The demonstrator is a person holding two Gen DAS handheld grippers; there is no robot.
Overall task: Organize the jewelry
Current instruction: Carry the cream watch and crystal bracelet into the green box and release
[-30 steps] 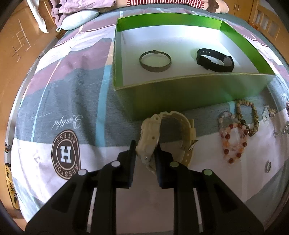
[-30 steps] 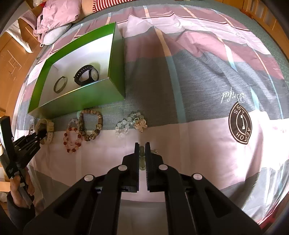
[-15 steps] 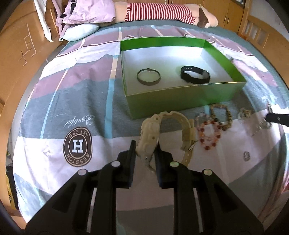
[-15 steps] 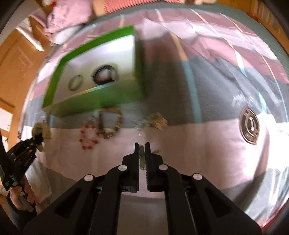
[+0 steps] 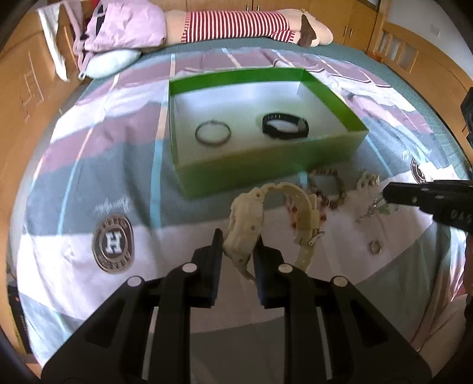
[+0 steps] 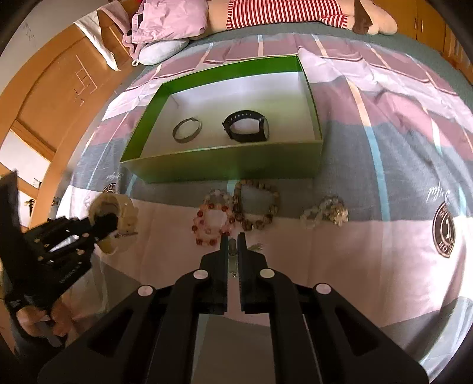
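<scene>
My left gripper (image 5: 236,236) is shut on a cream watch (image 5: 245,224) and holds it above the bed, short of the green box (image 5: 266,168). The same watch shows in the right wrist view (image 6: 118,212). The box (image 6: 230,168) holds a metal bangle (image 6: 186,130) and a black watch (image 6: 246,130). My right gripper (image 6: 233,239) is shut on a small silver piece (image 6: 232,246), above the bedsheet. A red bead bracelet (image 6: 211,223), a brown bead bracelet (image 6: 255,205) and a clear bead bracelet (image 6: 325,211) lie in front of the box.
A small ring (image 5: 375,246) lies on the sheet to the right. Pillows and a striped plush (image 5: 236,26) line the bed's far end. Wooden furniture (image 6: 59,97) runs along the left side. The right gripper's fingers (image 5: 428,198) enter the left wrist view.
Both grippers have risen and pulled back from the bed with their pieces. The box now looks smaller and farther in the left wrist view. The right gripper has swung to face the box.
</scene>
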